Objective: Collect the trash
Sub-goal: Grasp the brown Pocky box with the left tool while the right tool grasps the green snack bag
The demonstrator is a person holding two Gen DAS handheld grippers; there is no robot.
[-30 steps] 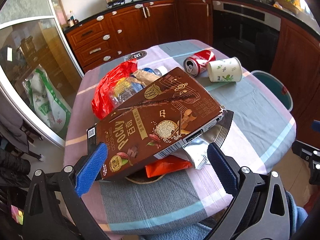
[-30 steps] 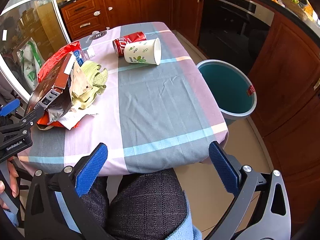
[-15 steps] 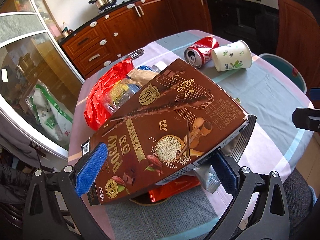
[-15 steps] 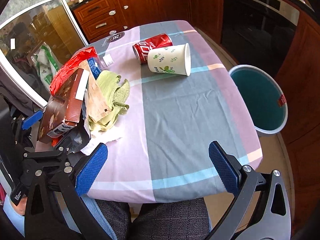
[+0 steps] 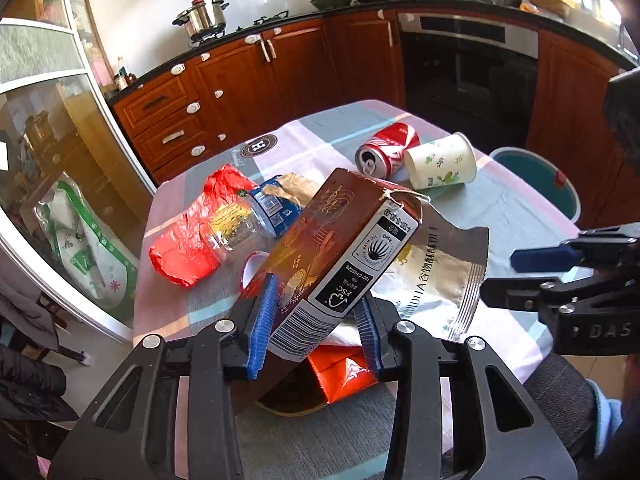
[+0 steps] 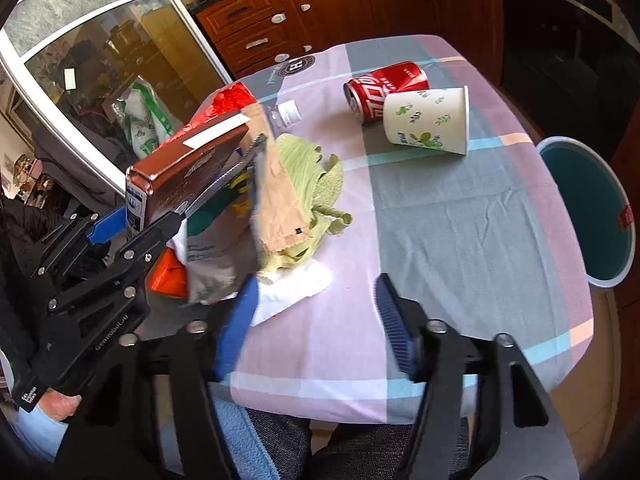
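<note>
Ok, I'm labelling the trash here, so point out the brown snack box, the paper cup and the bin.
brown snack box [image 5: 340, 240], left wrist view, on its upper face.
paper cup [image 6: 428, 120], right wrist view, on its printed side wall.
bin [image 6: 624, 196], right wrist view, on its pale rim.
</note>
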